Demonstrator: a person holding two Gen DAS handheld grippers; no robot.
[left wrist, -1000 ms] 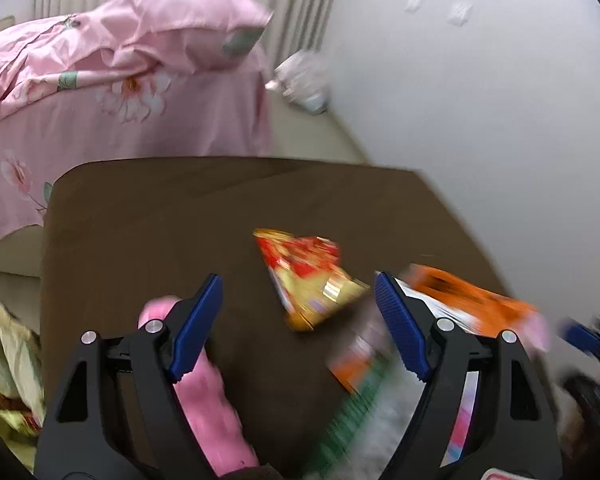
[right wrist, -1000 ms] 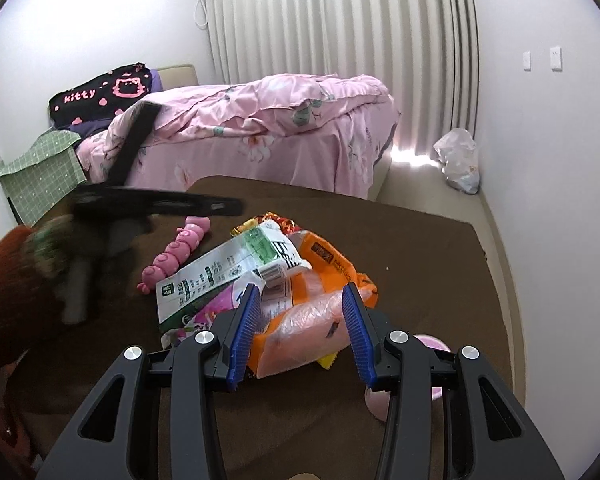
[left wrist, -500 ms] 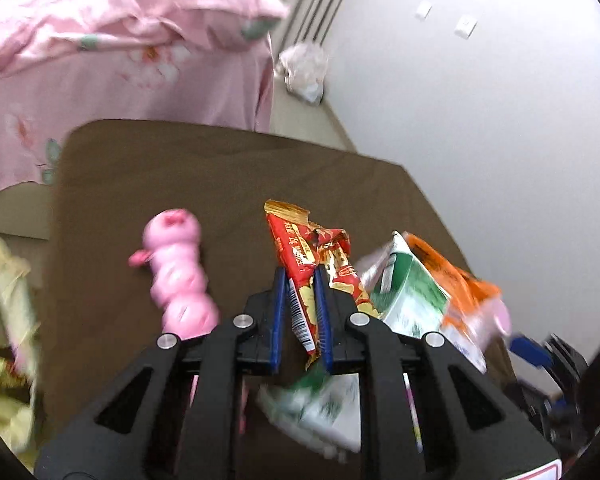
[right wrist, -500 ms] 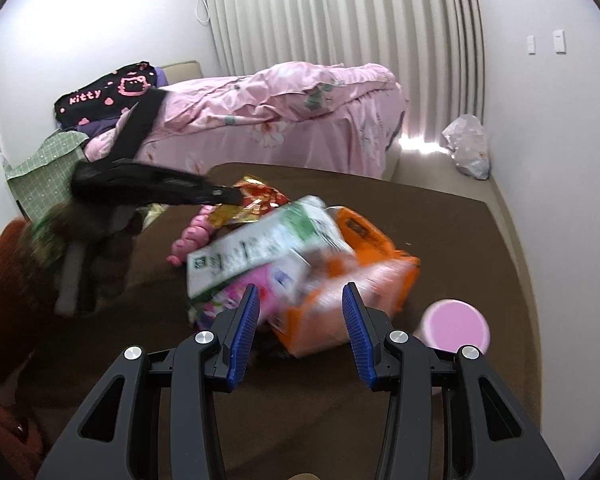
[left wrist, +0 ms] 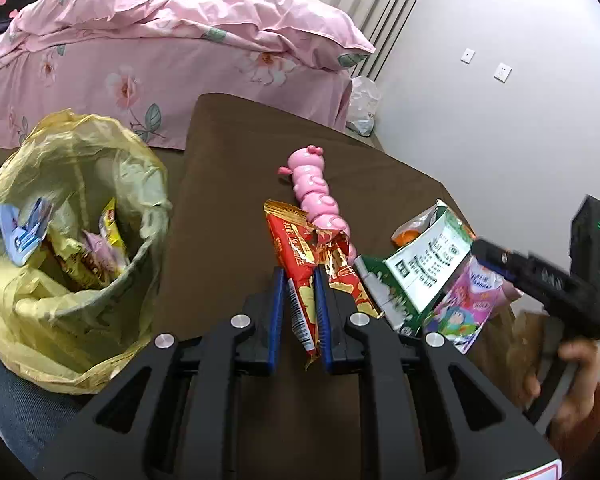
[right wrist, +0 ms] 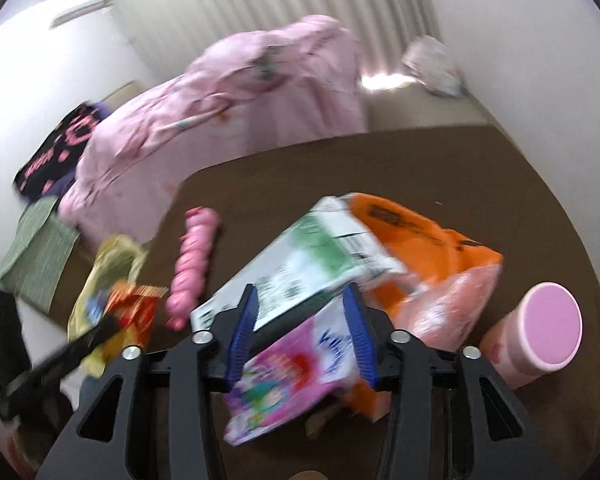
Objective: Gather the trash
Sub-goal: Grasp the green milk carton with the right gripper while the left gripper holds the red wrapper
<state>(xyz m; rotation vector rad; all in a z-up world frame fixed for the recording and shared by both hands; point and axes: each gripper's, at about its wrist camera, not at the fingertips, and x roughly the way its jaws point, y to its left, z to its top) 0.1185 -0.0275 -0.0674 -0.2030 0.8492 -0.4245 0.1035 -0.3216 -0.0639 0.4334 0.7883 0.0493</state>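
Clearly, the red wrapper (left wrist: 300, 264) is pinched between the closed jaws of the left gripper (left wrist: 296, 312), lifted off the brown table (left wrist: 228, 184) for carrying to the yellow-lined bin (left wrist: 72, 216) beside the table's left edge. The right gripper (right wrist: 300, 336) is held part-open around the carton (right wrist: 300, 268) and pink packet (right wrist: 288, 380); whether they are actually clamped cannot be told through the blur.

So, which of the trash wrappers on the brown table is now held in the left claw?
The red and gold foil snack wrapper, pinched between the left claw. The green-white carton and pink pouch sit at the right claw.
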